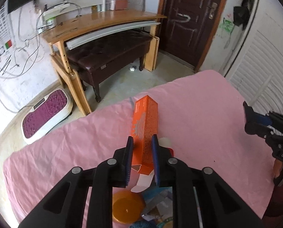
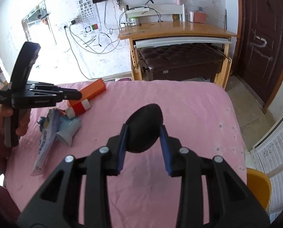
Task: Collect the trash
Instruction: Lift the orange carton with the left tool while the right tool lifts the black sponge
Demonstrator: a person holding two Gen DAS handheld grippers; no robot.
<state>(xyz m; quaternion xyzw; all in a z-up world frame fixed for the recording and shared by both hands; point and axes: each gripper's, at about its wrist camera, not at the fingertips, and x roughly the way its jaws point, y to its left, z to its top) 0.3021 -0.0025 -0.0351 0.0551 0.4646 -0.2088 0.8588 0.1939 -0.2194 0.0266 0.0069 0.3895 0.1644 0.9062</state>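
A bed with a wrinkled pink sheet (image 2: 179,102) carries the trash. At its ten o'clock lie a red-and-white paper cup (image 2: 80,107), a grey paper cup (image 2: 68,133) and a printed wrapper (image 2: 44,142), close together.

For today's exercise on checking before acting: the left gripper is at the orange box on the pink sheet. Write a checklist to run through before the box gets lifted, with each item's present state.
1. Left gripper closed on the orange box: ok, both pads press its sides.
2. Grip near the box's middle: not ok, it holds the near end with the open flap.
3. Right gripper free to help: not ok, it holds a black oval thing.
4. Grippers apart from each other: ok.
5. Other rubbish left on the pink sheet: not ok, a red and white carton and paper wrappers remain.
6. Bin in reach: cannot tell, none in view.
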